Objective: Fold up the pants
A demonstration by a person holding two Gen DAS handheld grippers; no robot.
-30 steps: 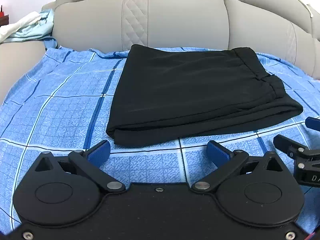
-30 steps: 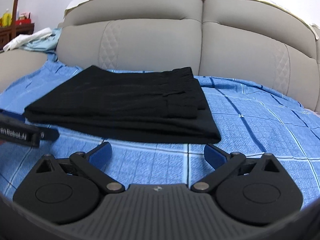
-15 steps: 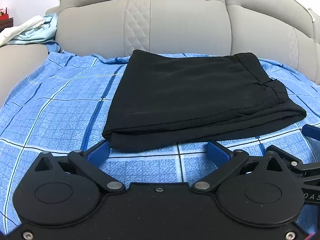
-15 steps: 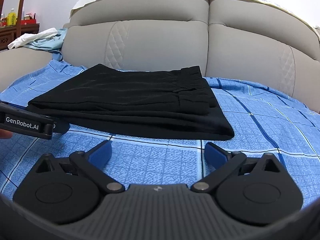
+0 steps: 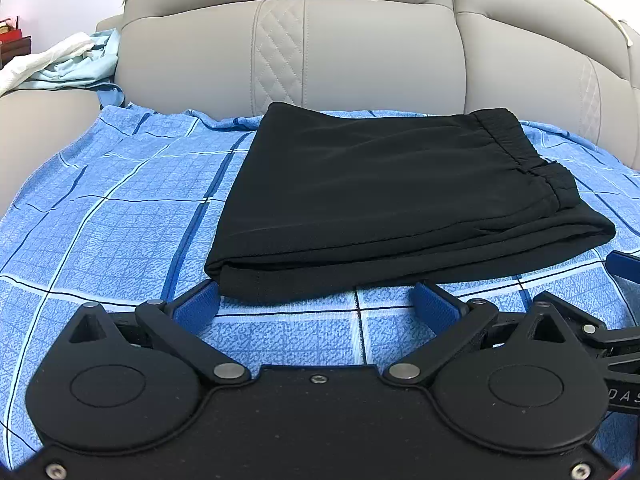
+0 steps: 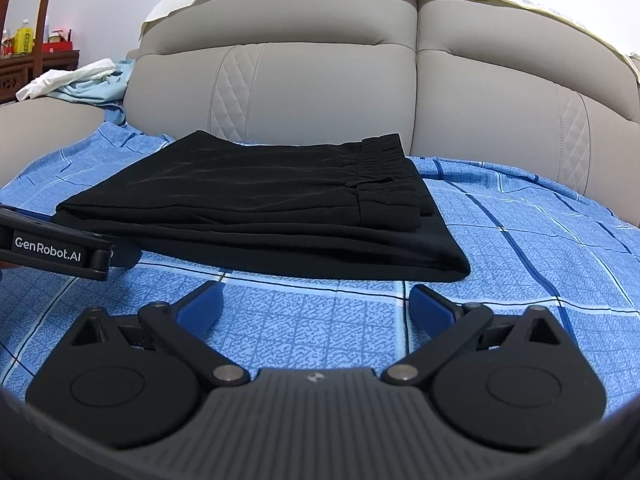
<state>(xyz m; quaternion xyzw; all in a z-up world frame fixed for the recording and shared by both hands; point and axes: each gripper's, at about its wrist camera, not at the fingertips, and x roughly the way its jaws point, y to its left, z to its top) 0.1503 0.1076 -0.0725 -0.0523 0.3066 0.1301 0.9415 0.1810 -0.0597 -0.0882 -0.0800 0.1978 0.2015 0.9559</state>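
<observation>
On sofa sheet (image 5: 120, 208), black pants (image 5: 384, 200) folded compact; both grippers, left (image 5: 316, 304) and right (image 6: 314, 300), jaws released, empty; next likely final smoothing or withdrawal.

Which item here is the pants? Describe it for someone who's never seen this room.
Find the grey sofa, then the blue checked sheet spread over its seat. The pants lie folded in a flat black stack mid-sheet, elastic waistband on top; the only other cloth is a pale heap on the armrest.

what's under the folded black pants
The black pants lie on the blue checked sheet, which shows all around them. The patch directly beneath is covered, so anything there cannot be seen. Both grippers are open, holding nothing.
</observation>
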